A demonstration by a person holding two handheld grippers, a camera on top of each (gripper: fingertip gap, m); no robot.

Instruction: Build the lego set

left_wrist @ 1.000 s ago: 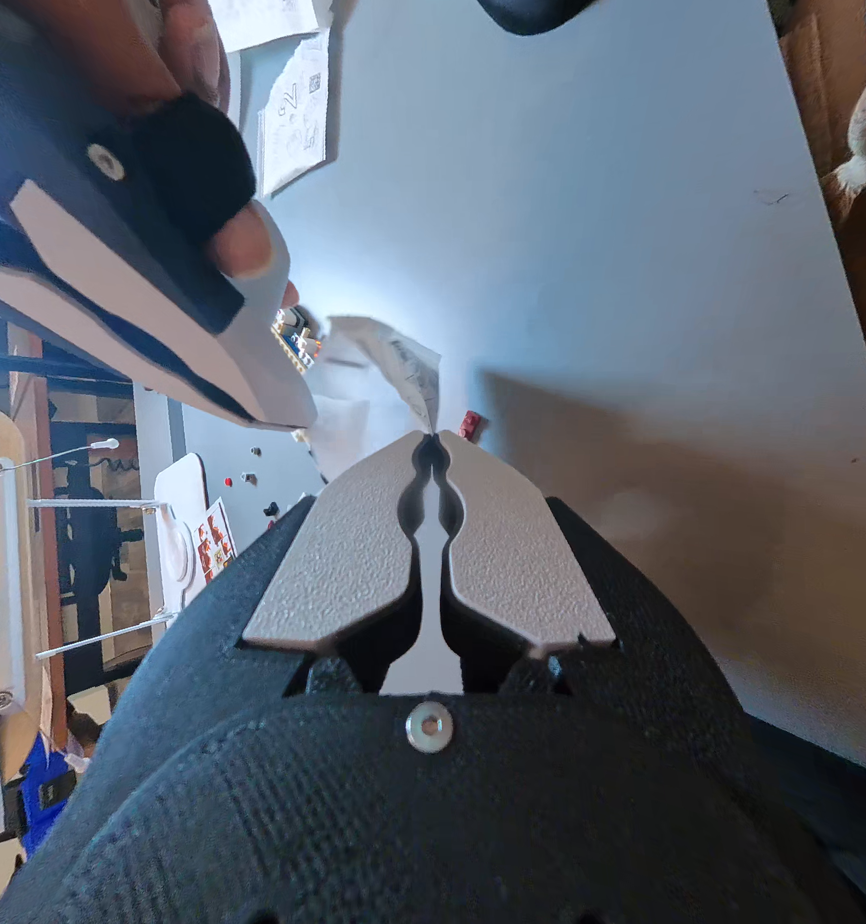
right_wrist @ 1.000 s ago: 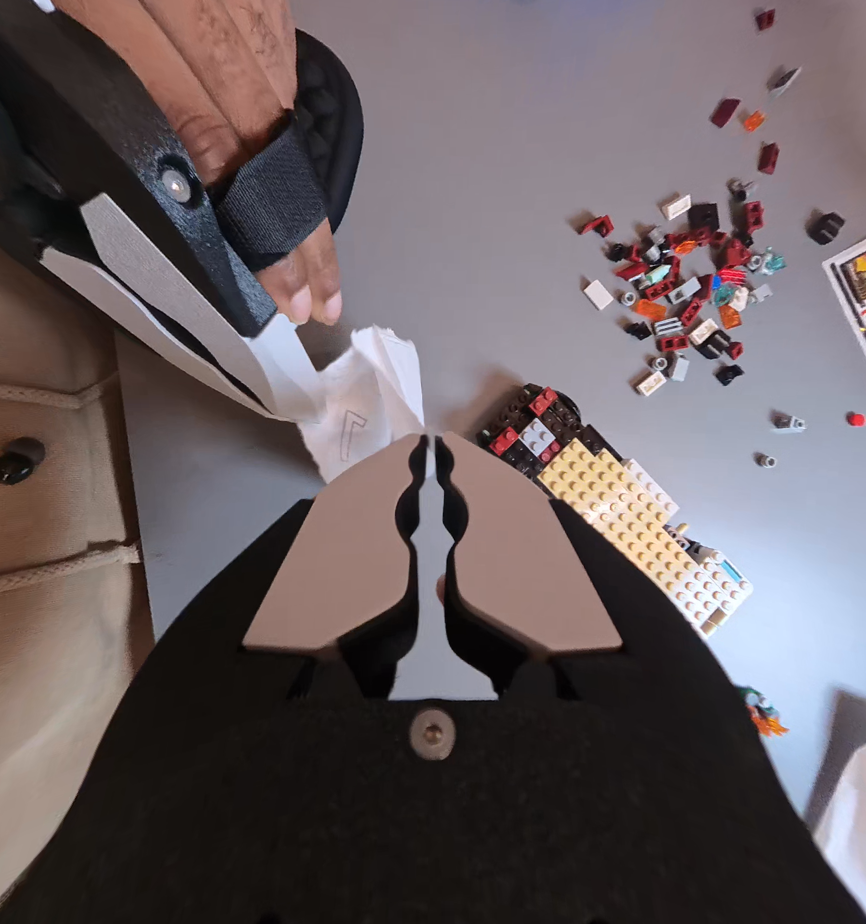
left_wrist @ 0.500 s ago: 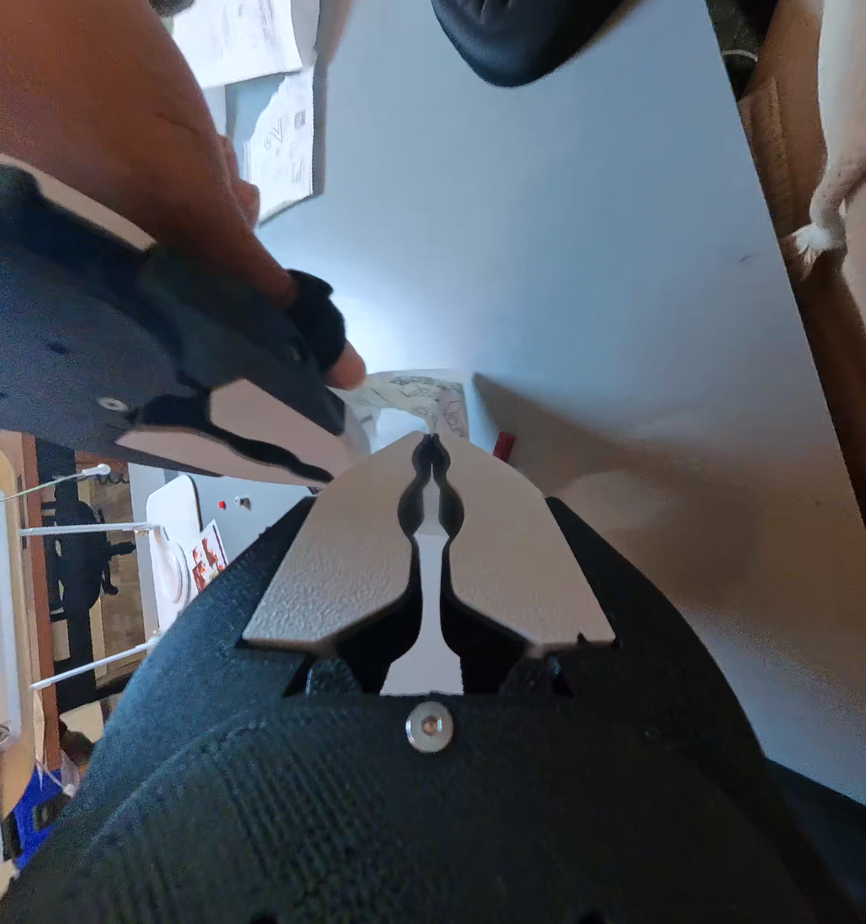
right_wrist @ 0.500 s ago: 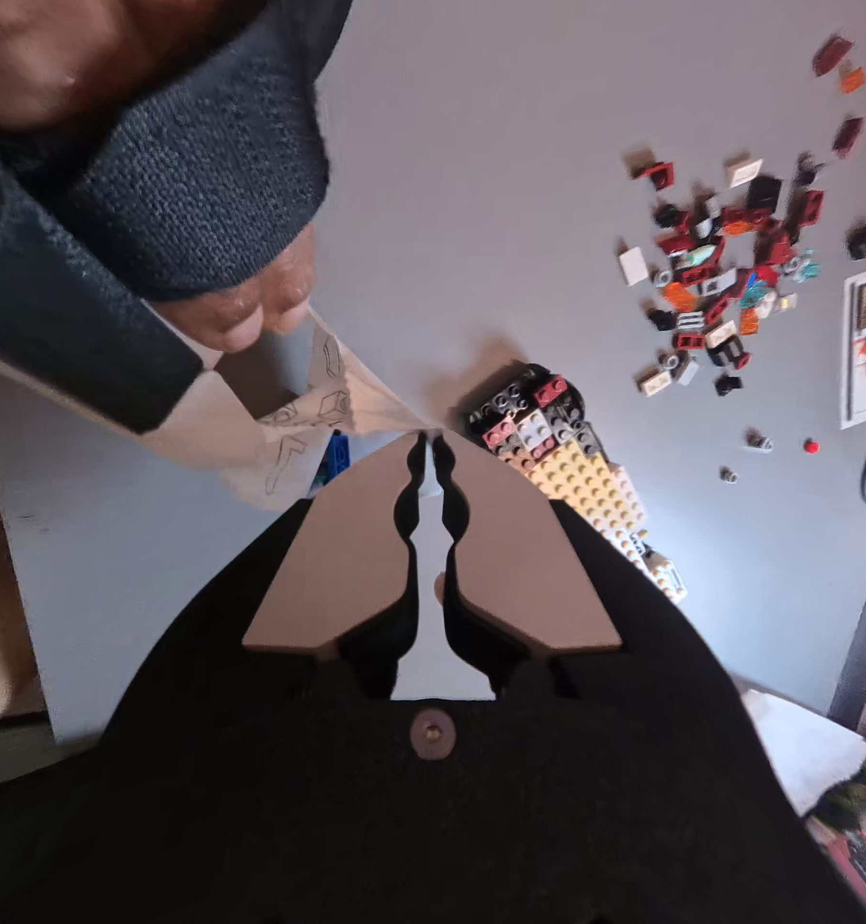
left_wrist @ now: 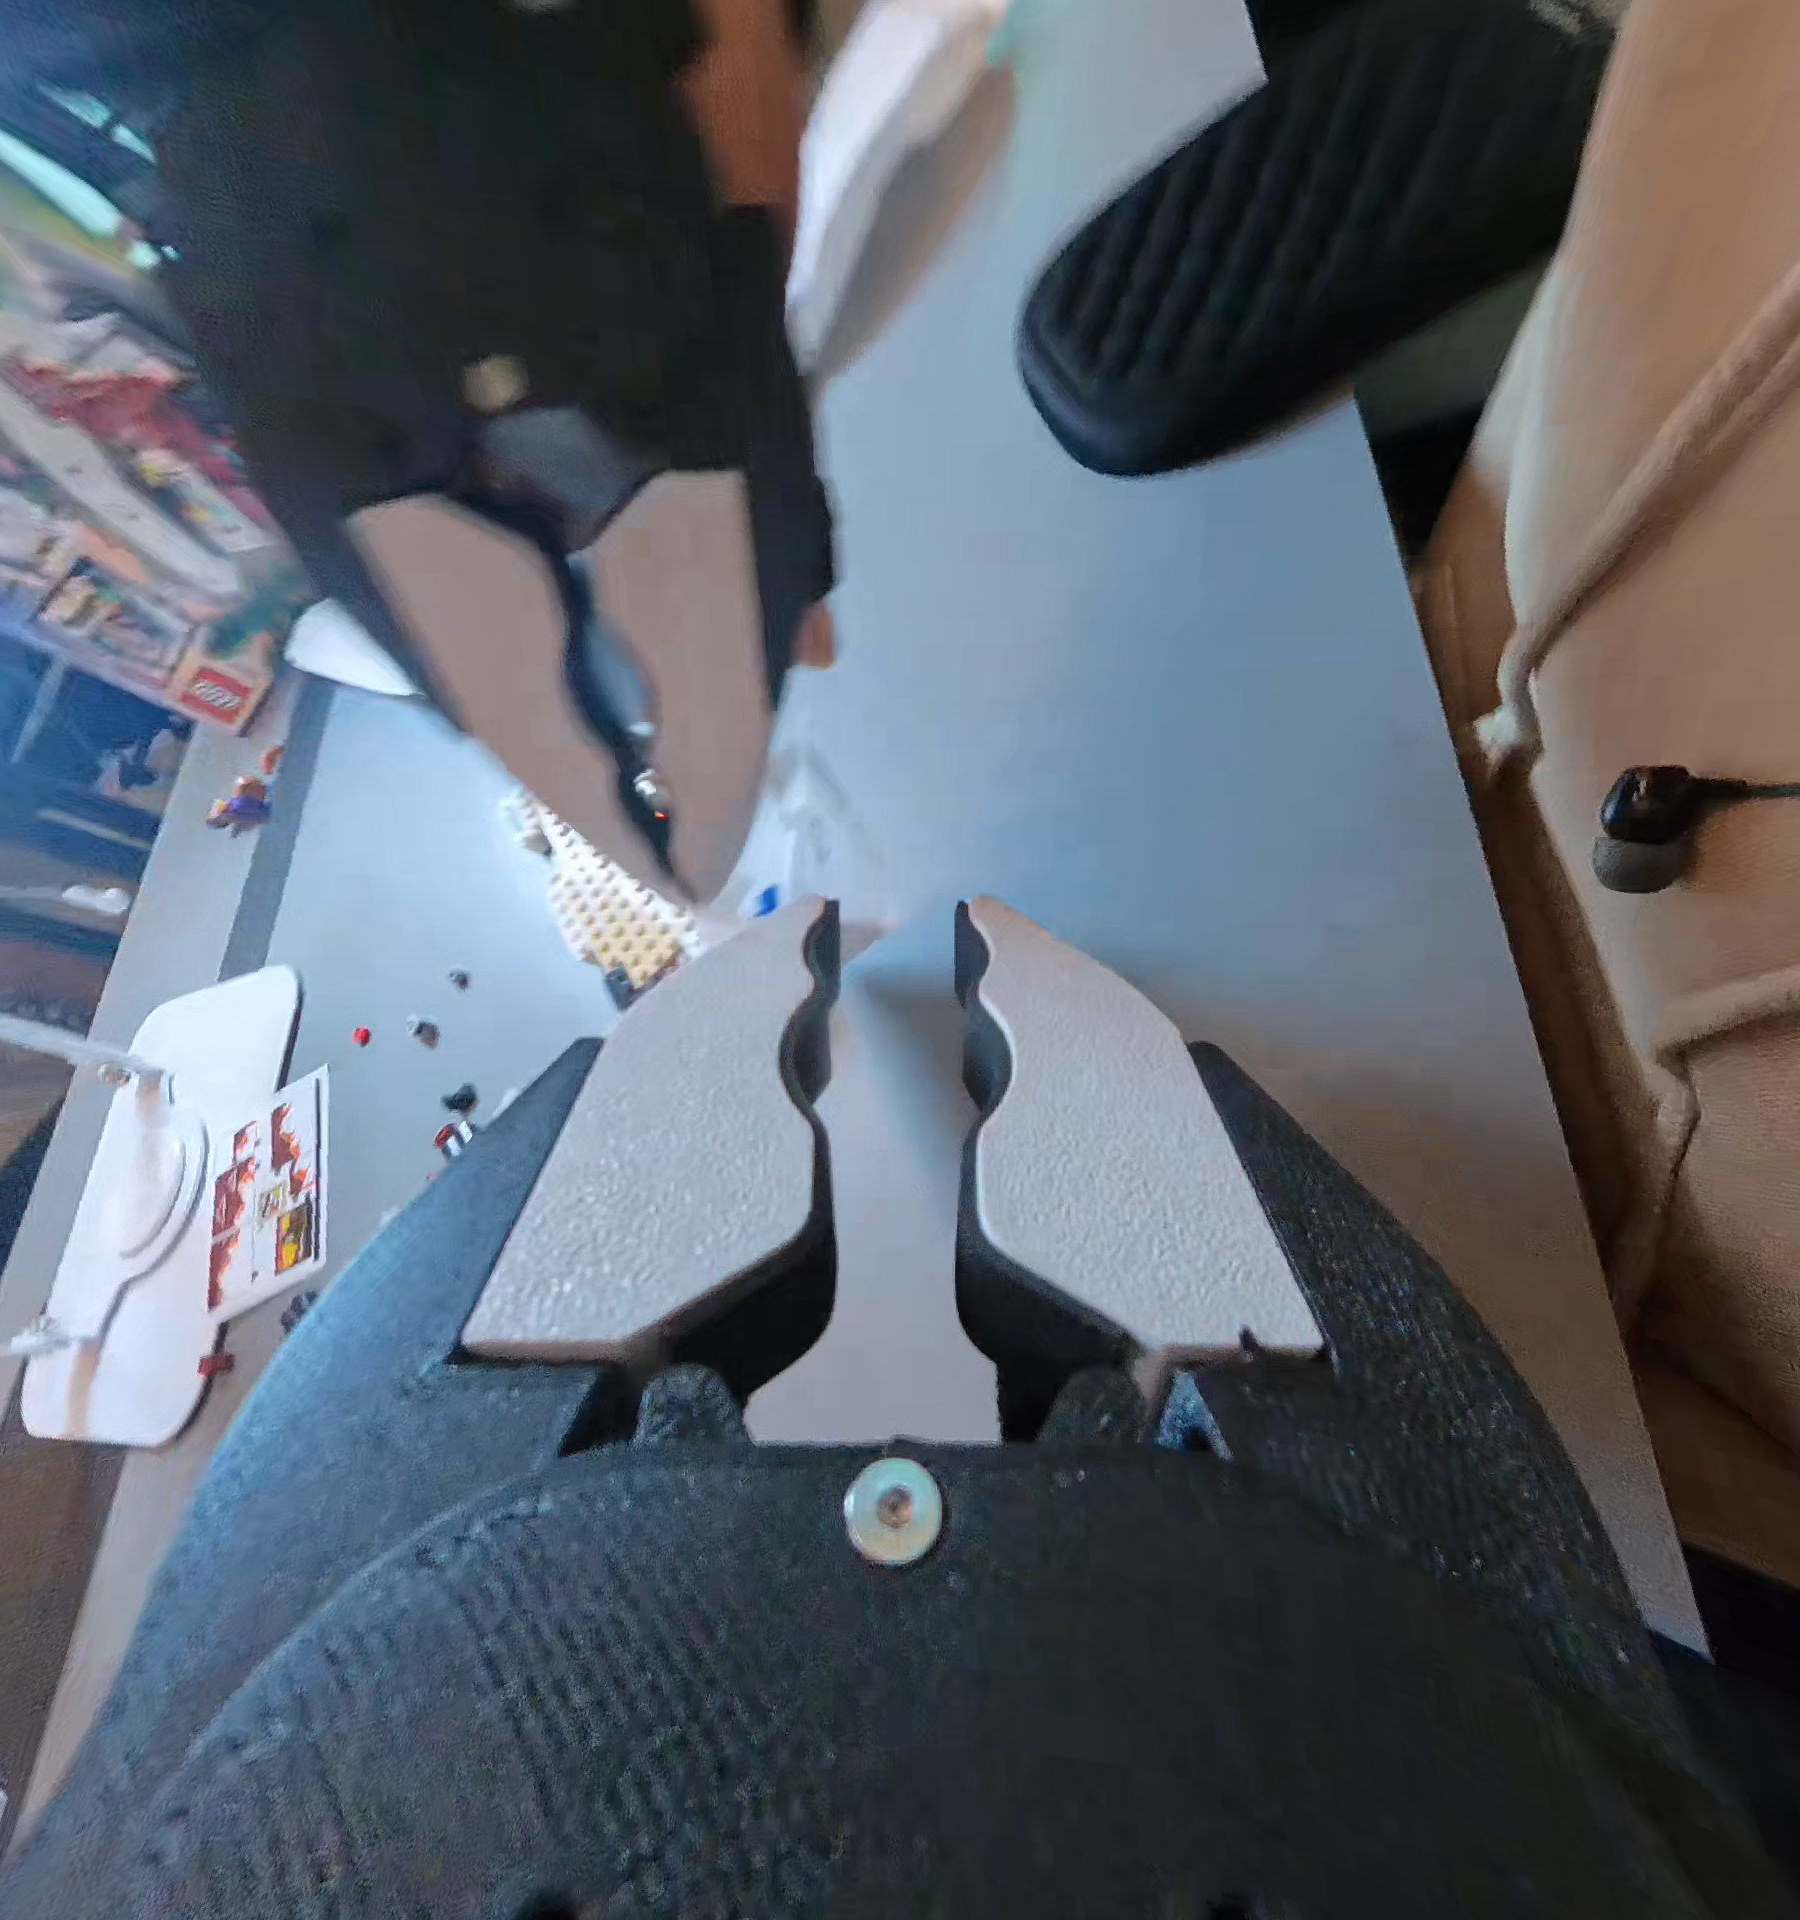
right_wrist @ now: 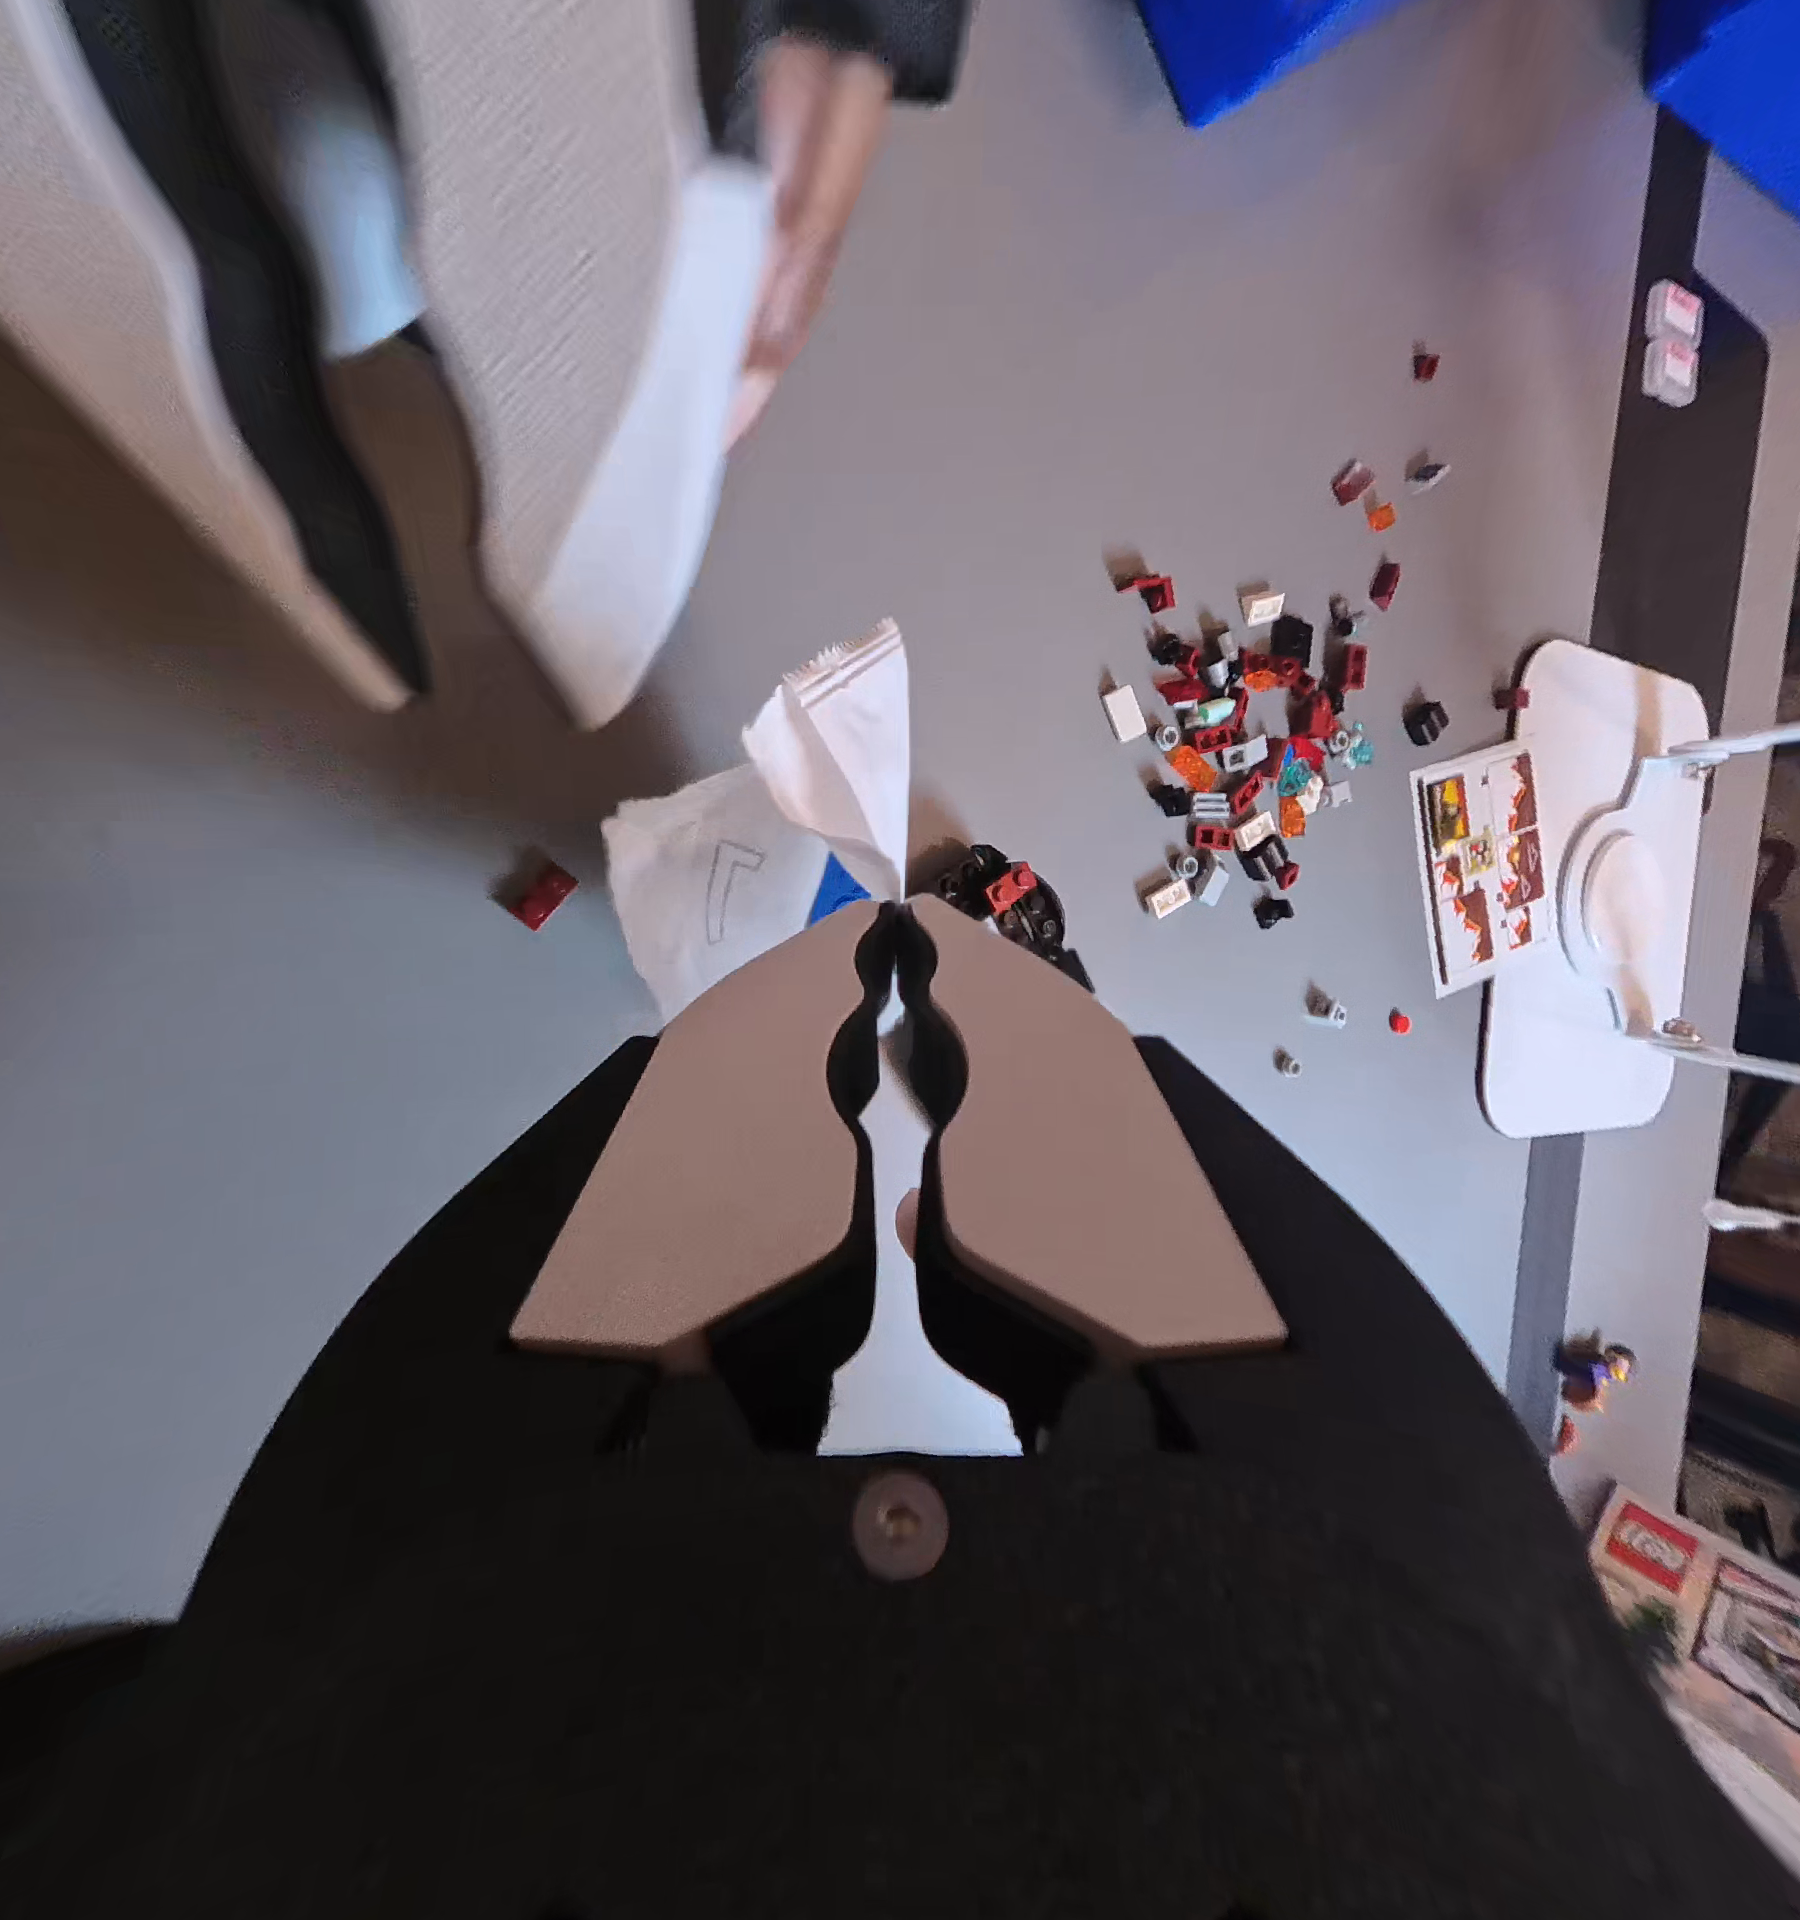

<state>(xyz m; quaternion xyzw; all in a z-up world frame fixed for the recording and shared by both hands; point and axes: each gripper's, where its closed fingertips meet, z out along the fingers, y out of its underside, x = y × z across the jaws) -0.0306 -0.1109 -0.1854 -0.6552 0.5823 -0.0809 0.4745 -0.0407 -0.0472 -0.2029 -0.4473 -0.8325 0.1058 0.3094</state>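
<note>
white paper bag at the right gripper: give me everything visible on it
The white paper bag is thin, creased paper with a serrated, ribbed top edge. One flap stands up, pinched to a point at the shut tips of the right gripper; the rest spreads flat on the grey table to the left, bearing a faint grey printed outline. A blue piece shows at its opening. A small red brick lies apart to its left. The left gripper, jaws apart, does not touch it.

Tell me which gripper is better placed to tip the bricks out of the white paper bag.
Probably the right gripper: its fingertips are shut on a corner of the white paper bag. The left gripper is open on nothing, over the bare grey table.
</note>
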